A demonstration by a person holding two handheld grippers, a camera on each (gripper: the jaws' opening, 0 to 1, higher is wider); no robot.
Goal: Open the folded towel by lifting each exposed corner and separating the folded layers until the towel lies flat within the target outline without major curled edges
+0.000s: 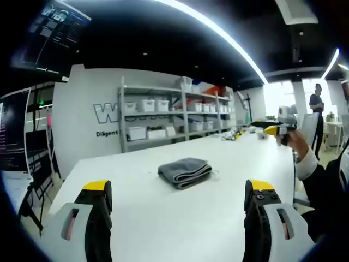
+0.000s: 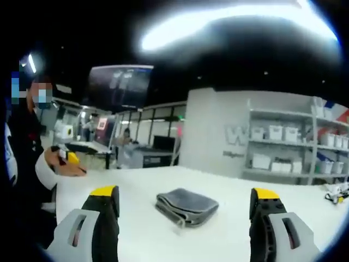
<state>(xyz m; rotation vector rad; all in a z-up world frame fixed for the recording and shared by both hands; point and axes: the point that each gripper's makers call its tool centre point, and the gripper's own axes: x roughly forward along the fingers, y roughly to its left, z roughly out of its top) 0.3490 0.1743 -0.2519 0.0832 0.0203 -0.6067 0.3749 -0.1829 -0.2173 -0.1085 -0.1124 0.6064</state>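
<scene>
1. Towel [image 1: 185, 172]: grey, folded into a thick pad, lying on the white counter [image 1: 229, 158]. In the left gripper view it sits just below centre of the frame, between and beyond the two jaws. In the right gripper view the towel [image 2: 186, 206] lies at lower centre, folded edges facing the camera.
2. Left tongs [image 1: 179, 192]: jaws rise from the bottom of the left gripper view, yellow-tipped, black and grey below, spread wide apart, gripping nothing. They stand short of the towel, not touching it.
3. Right tongs [image 2: 185, 195]: jaws at the bottom of the right gripper view, yellow-tipped, likewise spread wide and gripping nothing, short of the towel.
4. Right tongs [image 1: 271, 130] again, seen from the side at right of the left gripper view, held up above the counter by a hand [image 1: 299, 143] with a white cuff.
5. Hand [image 2: 64, 162]: at left of the right gripper view, white cuff, holding a yellow and black piece.
6. Shelving [image 1: 174, 114]: grey rack with white bins against the far wall, centre of the left gripper view.
7. Monitor [image 2: 120, 86]: dark screen, upper left of the right gripper view.
</scene>
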